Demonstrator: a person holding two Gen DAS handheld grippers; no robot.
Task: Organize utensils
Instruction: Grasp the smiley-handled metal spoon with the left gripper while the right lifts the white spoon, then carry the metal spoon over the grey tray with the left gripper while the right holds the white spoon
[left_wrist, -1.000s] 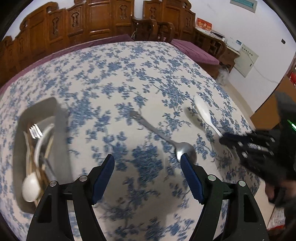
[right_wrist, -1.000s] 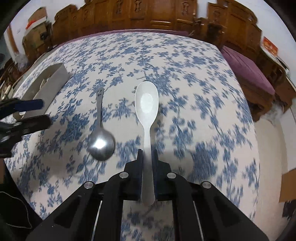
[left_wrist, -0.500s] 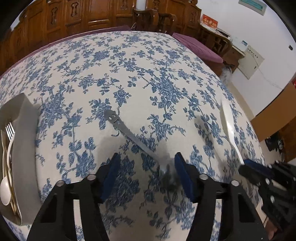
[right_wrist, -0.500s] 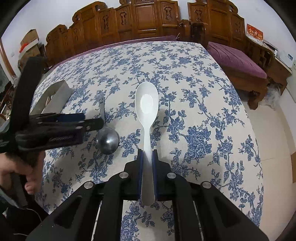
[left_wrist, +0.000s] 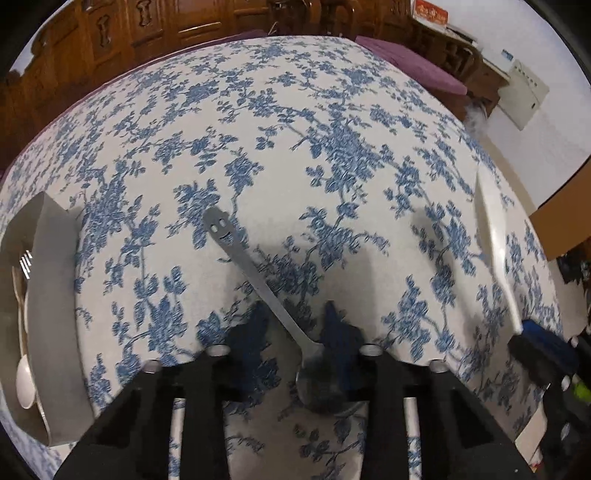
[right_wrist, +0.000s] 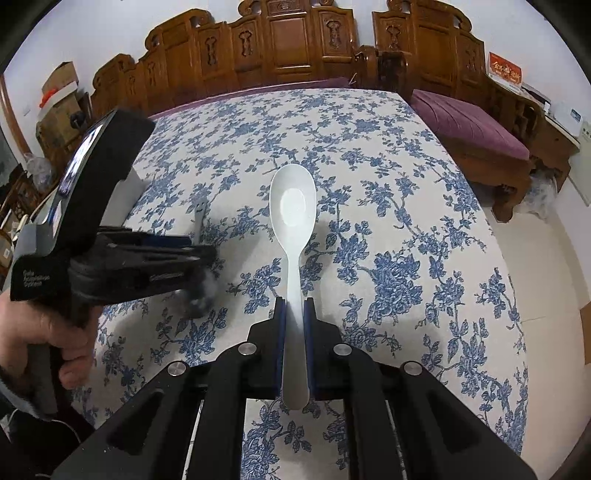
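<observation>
tabletop (left_wrist: 332, 110) under blue-flowered cloth. grey tray (left_wrist: 51, 332) at its left edge, cutlery inside. right claw (right_wrist: 294, 314) clamped on white spoon (right_wrist: 293, 206) handle, bowl raised over the tabletop. left claw (left_wrist: 295, 321) had just been closing astride metal spoon (left_wrist: 258, 280) lying mid-tabletop; pad contact unclear.

Blue-floral-clothed table (left_wrist: 332, 110), metal spoon (left_wrist: 255, 273), grey utensil tray (left_wrist: 55, 295)
</observation>
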